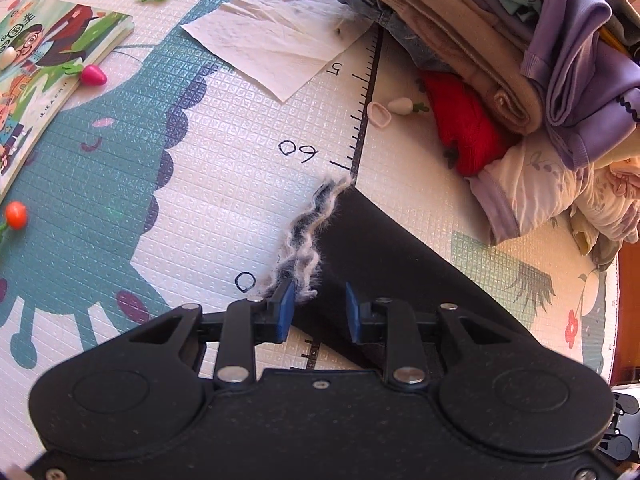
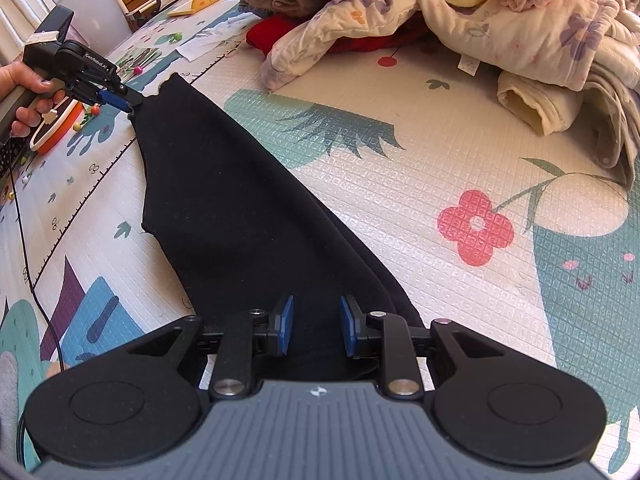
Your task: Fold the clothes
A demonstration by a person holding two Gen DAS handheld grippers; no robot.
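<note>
A: What does the garment look like?

B: A black garment (image 2: 224, 184), plain dark knit, stretched into a long band across the play mat (image 2: 460, 152). One end has a frayed grey-white wavy trim (image 1: 304, 236).

A: Who holds it?

B: Both ends are held. The left gripper (image 1: 320, 304) has its jaws only partly apart, with the trim and black cloth between its blue pads (image 1: 286, 304); from the right wrist view a hand (image 2: 28, 92) holds that tool with its tips at the cloth's corner. The right gripper (image 2: 316, 322) is likewise narrowed around the near end. I cannot tell whether either pair of pads actually presses the fabric.

A: Room to work?

B: Open mat lies right of the band, around the red flower print (image 2: 476, 226). Beyond it sit a clothes pile (image 2: 500, 20) and a folded stack (image 1: 480, 28); a printed ruler line (image 1: 366, 92) runs along the cloth's left edge.

A: Counts?

B: One black garment, two grippers, one red garment (image 1: 466, 128), one tissue sheet (image 1: 280, 36), one picture book (image 1: 48, 76)
</note>
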